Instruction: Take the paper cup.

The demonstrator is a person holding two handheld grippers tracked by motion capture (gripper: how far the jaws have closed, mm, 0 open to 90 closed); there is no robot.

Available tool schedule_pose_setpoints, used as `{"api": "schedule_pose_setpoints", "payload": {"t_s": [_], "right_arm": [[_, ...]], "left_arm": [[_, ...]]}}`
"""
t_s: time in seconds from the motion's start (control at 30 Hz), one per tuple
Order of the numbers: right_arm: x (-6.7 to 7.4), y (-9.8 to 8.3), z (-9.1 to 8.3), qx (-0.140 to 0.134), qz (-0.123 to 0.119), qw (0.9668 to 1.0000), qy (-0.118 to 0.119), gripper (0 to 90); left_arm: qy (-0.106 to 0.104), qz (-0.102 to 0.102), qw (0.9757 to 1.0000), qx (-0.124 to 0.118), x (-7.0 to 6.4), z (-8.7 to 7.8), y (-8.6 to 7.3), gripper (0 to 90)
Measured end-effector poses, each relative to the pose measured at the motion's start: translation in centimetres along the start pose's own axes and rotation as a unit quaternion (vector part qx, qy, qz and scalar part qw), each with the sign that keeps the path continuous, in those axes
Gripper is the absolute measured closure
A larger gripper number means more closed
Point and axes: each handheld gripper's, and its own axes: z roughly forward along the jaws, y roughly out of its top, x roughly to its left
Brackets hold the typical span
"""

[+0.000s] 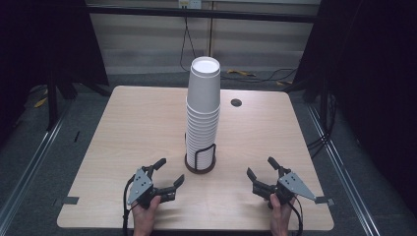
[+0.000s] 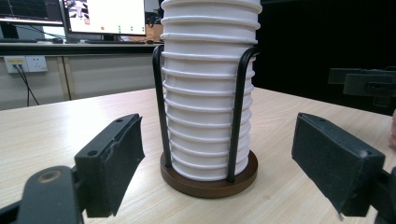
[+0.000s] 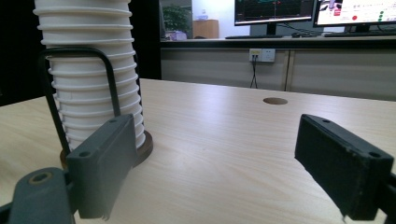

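A tall stack of white paper cups (image 1: 202,108) stands upside down in a black wire holder with a round brown base (image 1: 200,166) near the table's middle front. My left gripper (image 1: 171,170) rests on the table left of the holder, open, with nothing between its pads. My right gripper (image 1: 260,166) rests right of the holder, also open and empty. In the left gripper view the cups (image 2: 208,93) and the base (image 2: 210,181) stand straight ahead of my left gripper (image 2: 217,154), apart from it. In the right gripper view the cups (image 3: 88,79) stand at the left, beyond my right gripper (image 3: 212,154).
The light wooden table (image 1: 137,128) has a small round cable hole (image 1: 236,103) behind and right of the cups. Dark curtains hang at both sides, and cables lie on the floor behind. Monitors and a wall socket (image 3: 261,55) show beyond the table.
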Motion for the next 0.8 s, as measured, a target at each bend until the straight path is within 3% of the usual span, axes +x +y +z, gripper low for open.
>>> {"api": "schedule_pose_setpoints", "payload": {"t_s": [0.43, 0.47, 0.5, 0.7, 0.8], "right_arm": [[-0.01, 0.21, 0.44, 0.029, 0.004, 0.9996, -0.005, 12.9], [0.04, 0.23, 0.55, 0.032, 0.008, 0.9994, -0.01, 13.0], [0.04, 0.23, 0.55, 0.032, 0.008, 0.9994, -0.01, 13.0], [-0.02, 0.55, 0.7, 0.044, 0.021, 0.9987, -0.012, 13.6], [-0.07, 0.89, 0.78, 0.041, 0.045, 0.9981, -0.007, 13.5]], "left_arm": [[-0.002, 0.0, 1.0, -0.001, -0.02, 0.03, 0.0, 16.0], [-0.004, -0.017, 0.9998, -0.005, -0.3, 0.09, -0.06, 16.0], [-0.004, -0.017, 0.9998, -0.005, -0.3, 0.09, -0.06, 15.9], [0.001, -0.006, 1.0, -0.004, -0.14, -0.01, -0.04, 15.9], [-0.005, -0.009, 1.0, -0.001, -0.09, -0.04, -0.04, 15.9]]}}
